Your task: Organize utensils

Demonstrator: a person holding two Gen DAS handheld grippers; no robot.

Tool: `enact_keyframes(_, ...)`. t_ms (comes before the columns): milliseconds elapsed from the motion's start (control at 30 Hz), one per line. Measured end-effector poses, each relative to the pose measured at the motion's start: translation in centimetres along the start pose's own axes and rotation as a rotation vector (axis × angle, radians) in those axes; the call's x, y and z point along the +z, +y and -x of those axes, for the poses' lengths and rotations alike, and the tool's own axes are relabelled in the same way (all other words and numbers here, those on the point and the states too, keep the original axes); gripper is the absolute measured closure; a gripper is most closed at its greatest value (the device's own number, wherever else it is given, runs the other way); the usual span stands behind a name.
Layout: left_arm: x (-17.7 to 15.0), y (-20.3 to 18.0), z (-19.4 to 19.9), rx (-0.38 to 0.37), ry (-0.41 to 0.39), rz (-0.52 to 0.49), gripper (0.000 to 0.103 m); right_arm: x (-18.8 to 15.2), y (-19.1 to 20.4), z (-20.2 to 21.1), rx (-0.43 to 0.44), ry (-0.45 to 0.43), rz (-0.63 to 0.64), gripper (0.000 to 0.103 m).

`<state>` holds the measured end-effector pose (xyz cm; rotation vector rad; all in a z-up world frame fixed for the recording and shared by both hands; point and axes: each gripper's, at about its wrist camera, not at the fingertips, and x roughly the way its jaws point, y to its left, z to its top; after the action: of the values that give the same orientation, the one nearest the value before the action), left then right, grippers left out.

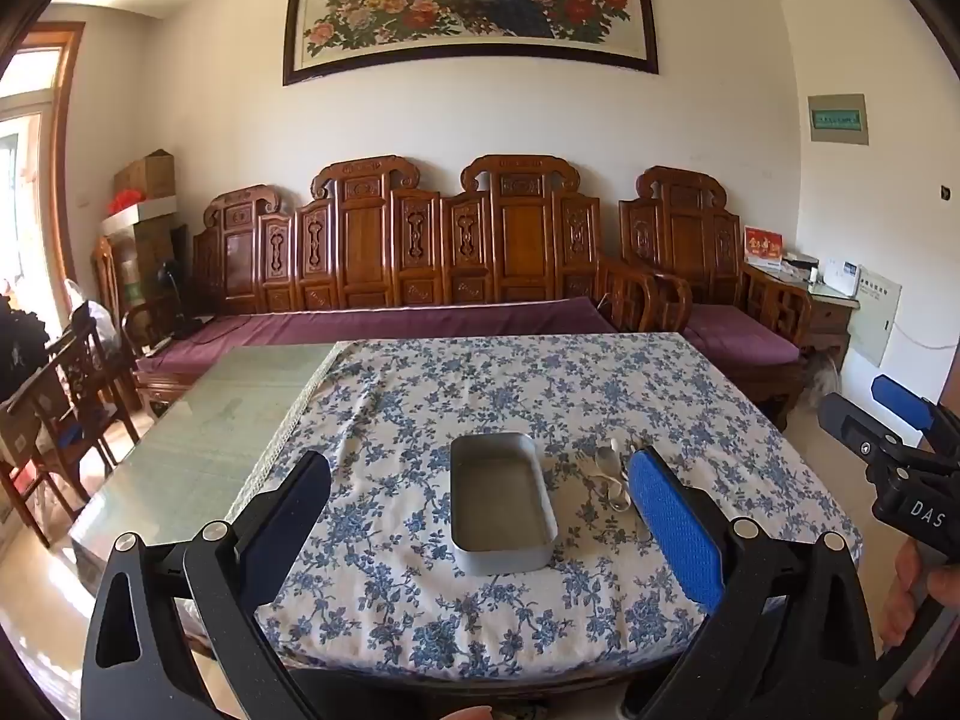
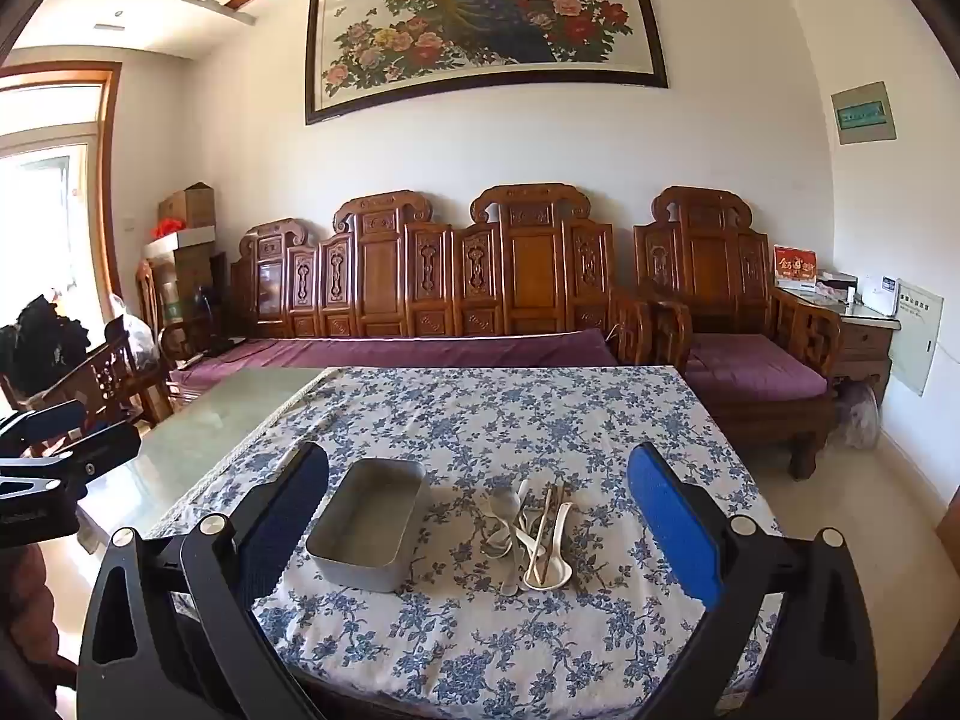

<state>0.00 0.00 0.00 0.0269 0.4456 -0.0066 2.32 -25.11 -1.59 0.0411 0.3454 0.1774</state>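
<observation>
An empty grey metal box (image 1: 503, 503) (image 2: 371, 523) sits on the blue-flowered tablecloth (image 1: 480, 396) (image 2: 516, 420). To its right lies a small heap of utensils (image 2: 531, 531): white ceramic spoons, a metal spoon and wooden chopsticks. In the left wrist view the heap (image 1: 612, 477) is partly hidden behind a blue pad. My left gripper (image 1: 480, 516) hovers open before the box, holding nothing. My right gripper (image 2: 480, 516) is open too, short of the box and the heap, with nothing in it. Each gripper also shows at the edge of the other's view.
The cloth covers only the right part of a glass-topped table (image 1: 198, 438) (image 2: 210, 420). A carved wooden sofa (image 1: 420, 252) with purple cushions stands behind it, and wooden chairs (image 1: 66, 396) on the left. A hand (image 1: 918, 594) holds the right gripper's handle.
</observation>
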Motion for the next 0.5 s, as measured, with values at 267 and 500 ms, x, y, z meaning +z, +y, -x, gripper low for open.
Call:
enact_keyframes(267, 0.01, -0.01, -0.03, 0.0, 0.006, -0.002, 0.007, 0.11, -0.12, 0.07, 0.002, 0.0, 0.001, 0.003)
enact_keyframes(500, -0.01, 0.01, 0.03, 0.001, 0.003, -0.004, 0.007, 0.13, 0.6, 0.63, 0.003, -0.006, -0.001, 0.003)
